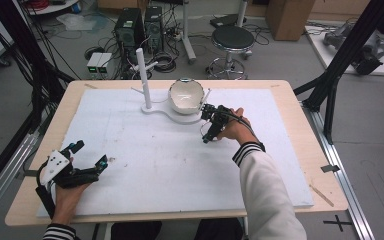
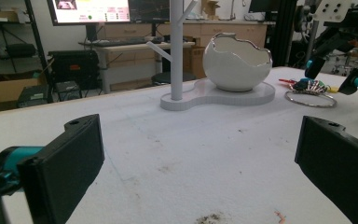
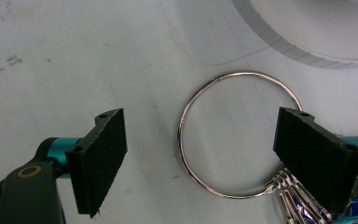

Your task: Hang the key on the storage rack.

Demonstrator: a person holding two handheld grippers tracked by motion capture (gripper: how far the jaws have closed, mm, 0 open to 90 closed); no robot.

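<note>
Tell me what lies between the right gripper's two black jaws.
In the right gripper view, the large silver key ring lies flat on the white foam board between the open right gripper jaws, untouched.

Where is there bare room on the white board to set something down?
Bare: the board's middle, between the left hand-held gripper and the right hand-held gripper, and its far left corner. Crowded: around the white stand, eggshell bowl and key ring.

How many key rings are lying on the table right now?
1. The key ring lies flat on the white table beside the stand base, between the right tool's open jaws. Its keys bunch at one side; I can't count them.
</note>
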